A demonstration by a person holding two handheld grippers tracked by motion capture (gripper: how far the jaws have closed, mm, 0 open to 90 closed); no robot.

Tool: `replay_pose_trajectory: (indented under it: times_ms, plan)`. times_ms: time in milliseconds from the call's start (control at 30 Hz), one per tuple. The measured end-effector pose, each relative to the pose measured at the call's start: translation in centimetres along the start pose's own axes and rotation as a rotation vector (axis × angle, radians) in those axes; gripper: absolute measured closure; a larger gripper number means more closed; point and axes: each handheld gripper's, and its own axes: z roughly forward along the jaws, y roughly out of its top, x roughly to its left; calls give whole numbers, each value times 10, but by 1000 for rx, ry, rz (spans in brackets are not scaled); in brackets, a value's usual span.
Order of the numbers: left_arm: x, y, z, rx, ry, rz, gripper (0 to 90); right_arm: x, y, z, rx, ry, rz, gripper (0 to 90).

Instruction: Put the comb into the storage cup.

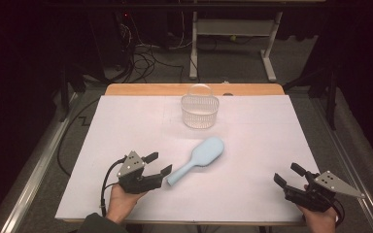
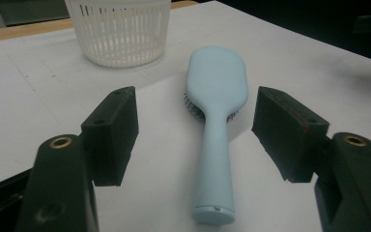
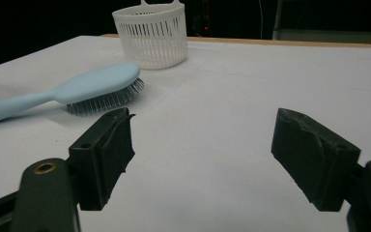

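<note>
Left gripper [image 1: 157, 164] sits near the front edge of the table [image 1: 126, 121], left of centre, jaws spread wide with nothing between the pads, pointed at the handle end of the hairbrush [image 1: 197, 158]. In the left gripper view the two black jaws stand either side of the light blue brush handle, apart from it, no contact; the handle's butt end lies on the white surface just ahead of the jaws. The brush lies bristles down roughly mid-table, a bit toward the front edge, handle angled toward the front-left, head toward the back-right. White slatted basket [image 1: 200, 109] stands upright near the back edge, about centre, well apart from the brush head. Right gripper [image 1: 288, 175] is at the front-right corner of the table, held in the person's right hand [image 1: 321, 217], jaws wide apart and holding nothing, well apart from the brush. In the right gripper view the brush lies off to the left with bristles visible under the head and the basket behind it. Left hand [image 1: 121, 200] holds the left gripper from below at the front edge, cable trailing off to the left.
</note>
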Motion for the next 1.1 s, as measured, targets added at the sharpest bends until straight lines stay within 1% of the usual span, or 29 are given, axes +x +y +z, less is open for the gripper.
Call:
replay_pose_trajectory:
  times_ms: [400,500,567,600,733,867,933,1000,1100]
  plan:
    - [-6,4,15,11,-32,9,323,-1,0,0,0,1,1,232]
    - [-4,7,19,16,-37,-4,323,-1,0,0,3,0,5,231]
    - [-5,8,21,10,-43,-6,322,0,0,1,1,1,4,231]
    - [-6,8,22,17,-44,0,323,0,0,0,-2,2,2,231]
    - [-8,10,25,20,-48,8,322,-1,0,1,4,5,5,230]
    - [-9,11,29,29,-54,5,323,1,0,2,5,9,5,230]
    - [-11,12,31,34,-58,7,323,1,0,2,6,10,-5,230]
    - [-11,13,33,40,-58,13,322,1,0,2,6,6,3,230]
    - [-12,15,37,45,-58,11,322,0,0,2,4,4,0,230]
